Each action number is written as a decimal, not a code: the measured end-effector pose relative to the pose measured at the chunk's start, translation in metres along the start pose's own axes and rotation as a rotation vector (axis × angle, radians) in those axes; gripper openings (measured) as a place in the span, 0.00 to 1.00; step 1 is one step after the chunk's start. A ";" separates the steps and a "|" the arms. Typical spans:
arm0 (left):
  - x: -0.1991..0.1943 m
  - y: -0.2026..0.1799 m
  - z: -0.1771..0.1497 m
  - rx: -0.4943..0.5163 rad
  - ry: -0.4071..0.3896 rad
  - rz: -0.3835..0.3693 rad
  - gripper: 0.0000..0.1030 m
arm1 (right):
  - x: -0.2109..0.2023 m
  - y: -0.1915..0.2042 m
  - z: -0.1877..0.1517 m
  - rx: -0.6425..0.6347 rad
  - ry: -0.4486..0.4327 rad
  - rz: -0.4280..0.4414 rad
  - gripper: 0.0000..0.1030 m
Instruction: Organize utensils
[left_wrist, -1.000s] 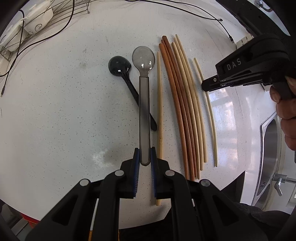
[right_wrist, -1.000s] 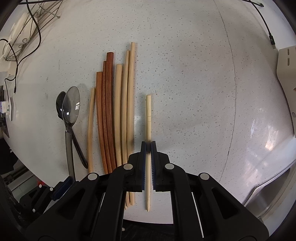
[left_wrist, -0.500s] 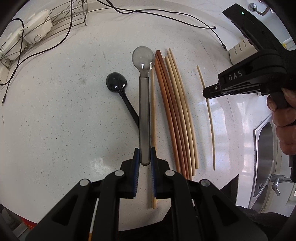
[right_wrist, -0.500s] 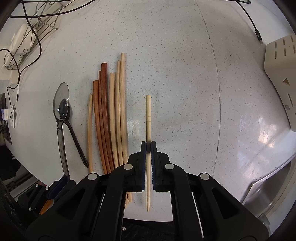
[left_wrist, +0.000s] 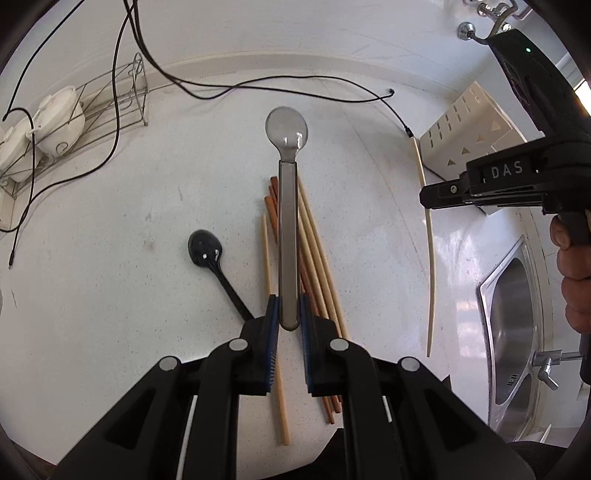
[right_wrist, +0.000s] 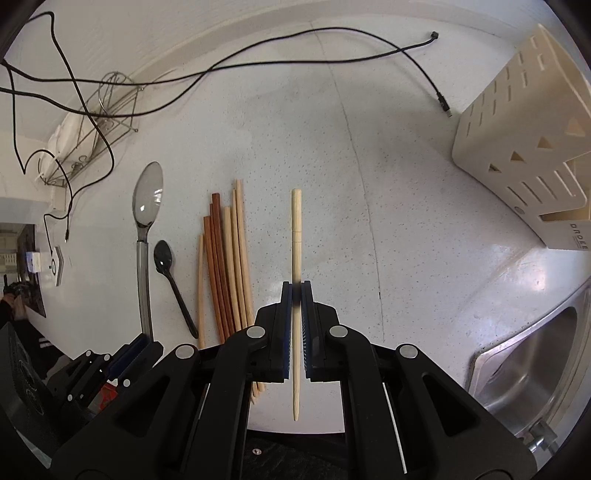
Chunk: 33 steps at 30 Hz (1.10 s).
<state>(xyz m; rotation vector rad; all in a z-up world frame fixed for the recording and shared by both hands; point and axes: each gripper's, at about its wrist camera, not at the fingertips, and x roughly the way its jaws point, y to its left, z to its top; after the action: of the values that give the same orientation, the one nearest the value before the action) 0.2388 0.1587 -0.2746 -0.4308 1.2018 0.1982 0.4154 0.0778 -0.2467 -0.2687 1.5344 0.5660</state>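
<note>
My left gripper (left_wrist: 287, 310) is shut on the handle of a clear grey spoon (left_wrist: 287, 206), held up above the white counter with its bowl pointing away. My right gripper (right_wrist: 296, 295) is shut on a single pale chopstick (right_wrist: 295, 236), also lifted off the counter. The same chopstick (left_wrist: 428, 258) and the right gripper's body show at the right of the left wrist view. A bundle of brown and tan chopsticks (right_wrist: 225, 266) and a black spoon (right_wrist: 173, 280) lie flat on the counter below. The grey spoon (right_wrist: 146, 229) appears at the left of the right wrist view.
A cream slotted utensil holder (right_wrist: 524, 133) stands at the back right, a steel sink (right_wrist: 528, 369) to its front right. A wire rack with white bowls (left_wrist: 55, 122) sits at the back left. Black cables (right_wrist: 295, 62) trail across the rear of the counter.
Both grippers have risen from the counter, carrying the grey spoon and the pale chopstick. More of the back wall, rack and utensil holder has come into view.
</note>
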 end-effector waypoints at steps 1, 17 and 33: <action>-0.004 -0.002 0.004 0.004 -0.015 -0.002 0.10 | -0.009 -0.005 0.000 0.007 -0.024 0.003 0.04; 0.008 -0.028 0.032 0.103 -0.026 -0.022 0.00 | -0.047 -0.045 -0.003 0.099 -0.133 -0.014 0.04; 0.058 -0.020 0.009 0.131 0.115 -0.012 0.01 | -0.044 -0.054 -0.007 0.135 -0.133 0.005 0.04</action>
<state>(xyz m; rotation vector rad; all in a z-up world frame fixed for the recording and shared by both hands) 0.2747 0.1403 -0.3211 -0.3378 1.3162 0.0844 0.4395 0.0210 -0.2139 -0.1215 1.4375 0.4720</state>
